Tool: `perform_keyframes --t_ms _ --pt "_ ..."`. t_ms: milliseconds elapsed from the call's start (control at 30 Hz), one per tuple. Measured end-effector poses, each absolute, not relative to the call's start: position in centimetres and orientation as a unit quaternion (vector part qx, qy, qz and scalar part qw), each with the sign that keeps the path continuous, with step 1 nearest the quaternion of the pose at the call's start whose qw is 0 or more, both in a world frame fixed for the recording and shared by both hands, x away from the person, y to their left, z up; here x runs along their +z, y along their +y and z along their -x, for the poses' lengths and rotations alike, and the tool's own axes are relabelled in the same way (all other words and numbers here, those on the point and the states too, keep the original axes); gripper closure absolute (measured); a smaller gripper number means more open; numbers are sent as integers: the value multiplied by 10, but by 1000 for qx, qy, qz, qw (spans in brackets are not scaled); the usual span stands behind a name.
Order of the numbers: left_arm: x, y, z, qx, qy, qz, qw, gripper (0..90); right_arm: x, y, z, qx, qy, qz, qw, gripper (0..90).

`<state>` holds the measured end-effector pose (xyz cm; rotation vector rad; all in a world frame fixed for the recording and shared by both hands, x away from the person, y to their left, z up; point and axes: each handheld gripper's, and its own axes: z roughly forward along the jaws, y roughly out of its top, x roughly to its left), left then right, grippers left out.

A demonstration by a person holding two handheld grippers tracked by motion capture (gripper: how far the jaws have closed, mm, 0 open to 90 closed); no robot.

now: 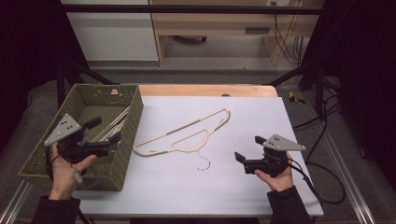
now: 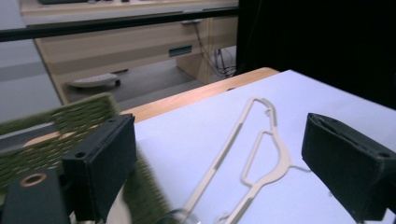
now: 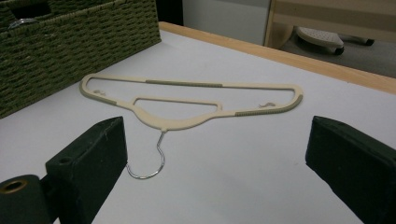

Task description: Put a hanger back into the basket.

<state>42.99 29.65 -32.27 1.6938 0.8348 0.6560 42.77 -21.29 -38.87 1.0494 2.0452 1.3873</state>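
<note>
While both grippers' jaws stand spread and empty, the basket (image 1: 131, 122) half-hides hangers (image 1: 111, 127) — count unclear.

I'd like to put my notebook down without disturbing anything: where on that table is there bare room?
The far right of the white table top, beyond the cream hanger, is bare, as is the near strip between its wire hook and the front edge. It is crowded on the left, where the woven basket holds more hangers and the left gripper hovers.
</note>
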Motion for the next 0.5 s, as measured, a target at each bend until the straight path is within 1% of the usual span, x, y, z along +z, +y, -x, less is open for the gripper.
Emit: perform_keyframes --t_ms 100,133,167,233,333,367,500 --pt "-327 278 -428 268 342 -712 551 92 -391 -210 -429 503 743 -384 219 59" --pt "-332 267 -427 260 336 -717 552 89 -392 -209 -430 502 744 -383 218 59" --pt "-332 267 -427 260 336 -717 552 88 -392 -209 -430 502 744 -383 218 59" --pt "-340 251 -428 248 331 -724 552 89 -393 -207 -430 507 740 -388 212 59" --pt "-347 242 -430 241 328 -732 547 95 -394 -205 -431 510 737 -393 204 57" --pt "-353 234 -431 228 328 -735 548 94 -395 -204 -432 511 736 -396 202 56" --pt "-362 222 -431 229 322 -746 536 95 -397 -202 -433 511 735 -398 200 56"
